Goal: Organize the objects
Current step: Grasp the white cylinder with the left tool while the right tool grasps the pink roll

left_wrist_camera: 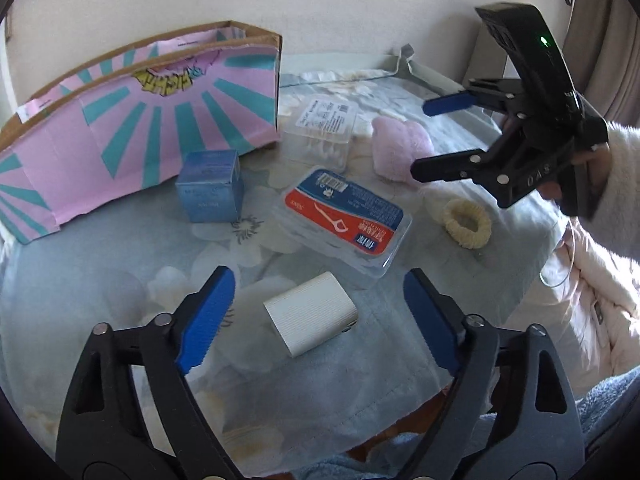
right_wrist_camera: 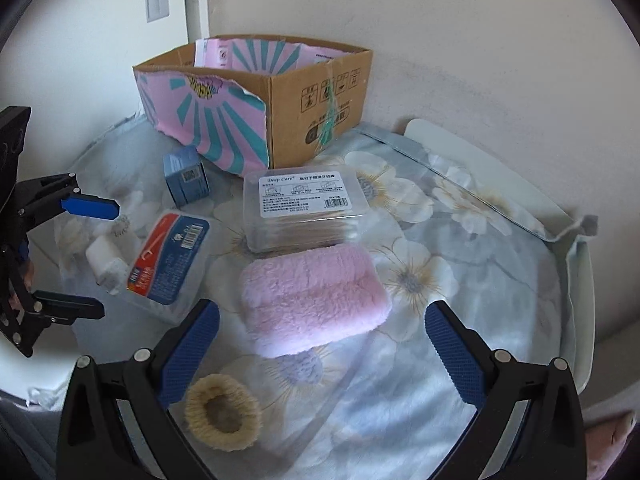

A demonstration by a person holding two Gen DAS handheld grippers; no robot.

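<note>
A cardboard box [left_wrist_camera: 120,148] with pink and teal paper stands at the back; it also shows in the right wrist view [right_wrist_camera: 312,100]. On the flowered cloth lie a white ribbed charger [left_wrist_camera: 310,314], a red and blue floss pick case [left_wrist_camera: 344,220], a small blue box [left_wrist_camera: 210,186], a clear cotton swab case [right_wrist_camera: 304,208], a pink fluffy cloth [right_wrist_camera: 316,304] and a cream hair tie [right_wrist_camera: 222,412]. My left gripper [left_wrist_camera: 320,320] is open above the charger. My right gripper [right_wrist_camera: 320,356] is open over the pink cloth, its fingers apart from it.
The table's white rim [right_wrist_camera: 576,308] runs along the right, with a wall behind the box. The right gripper [left_wrist_camera: 436,136] hangs above the pink cloth [left_wrist_camera: 400,152] in the left wrist view. A blue towel [left_wrist_camera: 612,408] lies by the table's near edge.
</note>
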